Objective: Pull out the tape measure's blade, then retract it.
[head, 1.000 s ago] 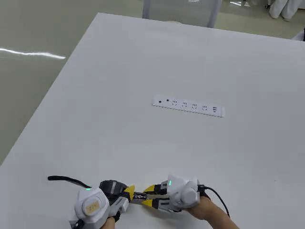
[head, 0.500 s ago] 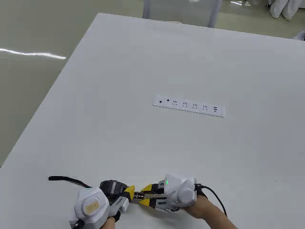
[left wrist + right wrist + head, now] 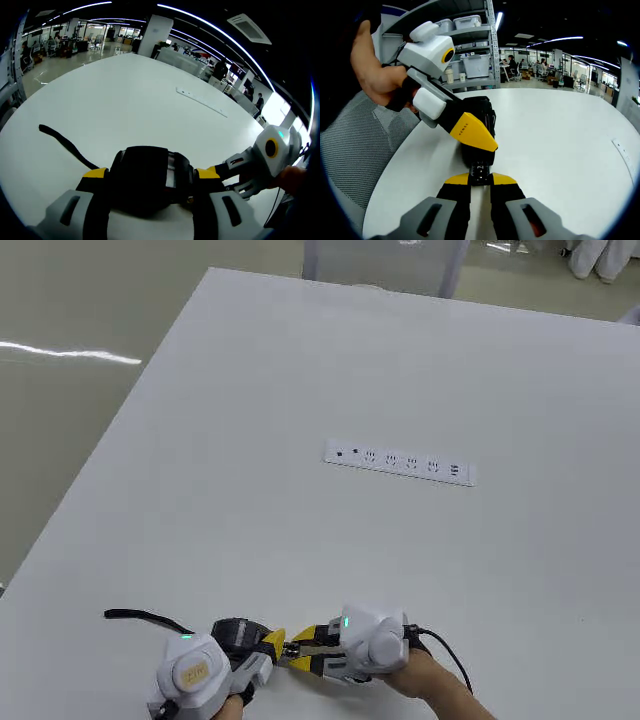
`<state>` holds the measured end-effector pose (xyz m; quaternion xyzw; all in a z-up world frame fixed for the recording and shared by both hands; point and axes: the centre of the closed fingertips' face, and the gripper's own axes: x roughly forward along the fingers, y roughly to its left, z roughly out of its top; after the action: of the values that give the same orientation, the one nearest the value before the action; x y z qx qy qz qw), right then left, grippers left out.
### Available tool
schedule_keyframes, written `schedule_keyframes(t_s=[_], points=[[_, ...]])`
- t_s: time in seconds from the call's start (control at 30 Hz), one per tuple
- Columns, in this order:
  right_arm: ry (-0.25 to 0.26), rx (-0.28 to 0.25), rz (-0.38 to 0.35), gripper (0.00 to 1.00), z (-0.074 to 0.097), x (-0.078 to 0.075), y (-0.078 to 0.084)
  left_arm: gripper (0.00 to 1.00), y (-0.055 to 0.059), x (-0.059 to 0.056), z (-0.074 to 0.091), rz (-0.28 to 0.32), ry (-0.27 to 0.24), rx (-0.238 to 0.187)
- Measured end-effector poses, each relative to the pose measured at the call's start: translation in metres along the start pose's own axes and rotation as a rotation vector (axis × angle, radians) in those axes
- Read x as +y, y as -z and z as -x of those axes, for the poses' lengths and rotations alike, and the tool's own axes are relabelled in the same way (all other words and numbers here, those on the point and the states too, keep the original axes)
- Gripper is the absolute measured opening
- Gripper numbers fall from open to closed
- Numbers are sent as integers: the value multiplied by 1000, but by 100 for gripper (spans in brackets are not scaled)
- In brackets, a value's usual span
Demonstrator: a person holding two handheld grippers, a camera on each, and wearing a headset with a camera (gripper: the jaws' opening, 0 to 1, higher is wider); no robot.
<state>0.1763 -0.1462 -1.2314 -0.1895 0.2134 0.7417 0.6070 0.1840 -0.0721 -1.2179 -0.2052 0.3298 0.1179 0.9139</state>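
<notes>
Left hand-held gripper [image 3: 151, 177] is clamped around the tape measure [image 3: 238, 632], low on the surface [image 3: 300, 370]. Right hand-held gripper [image 3: 480, 180] is nose to nose with it, jaws narrow, pinching what looks like the blade tip [image 3: 479, 171], right at the case.

Tape measure [image 3: 238, 635] apparently on table [image 3: 300, 370], power strip [image 3: 399, 461] well behind.

The black tape measure [image 3: 145, 175] lies on the white table [image 3: 300, 390], strap [image 3: 140, 617] trailing left, blade tip [image 3: 479, 171] barely out.
</notes>
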Motion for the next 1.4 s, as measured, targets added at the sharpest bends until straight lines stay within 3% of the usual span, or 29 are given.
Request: schedule_keyframes(t_s=[0.83,1.4], points=[[-23,-10,9,13,-13,1,-5,64,0,0,0,-11,1,1],[-20,29,33,14,-16,3,2,65,5,-2,-1,-64,2,13]])
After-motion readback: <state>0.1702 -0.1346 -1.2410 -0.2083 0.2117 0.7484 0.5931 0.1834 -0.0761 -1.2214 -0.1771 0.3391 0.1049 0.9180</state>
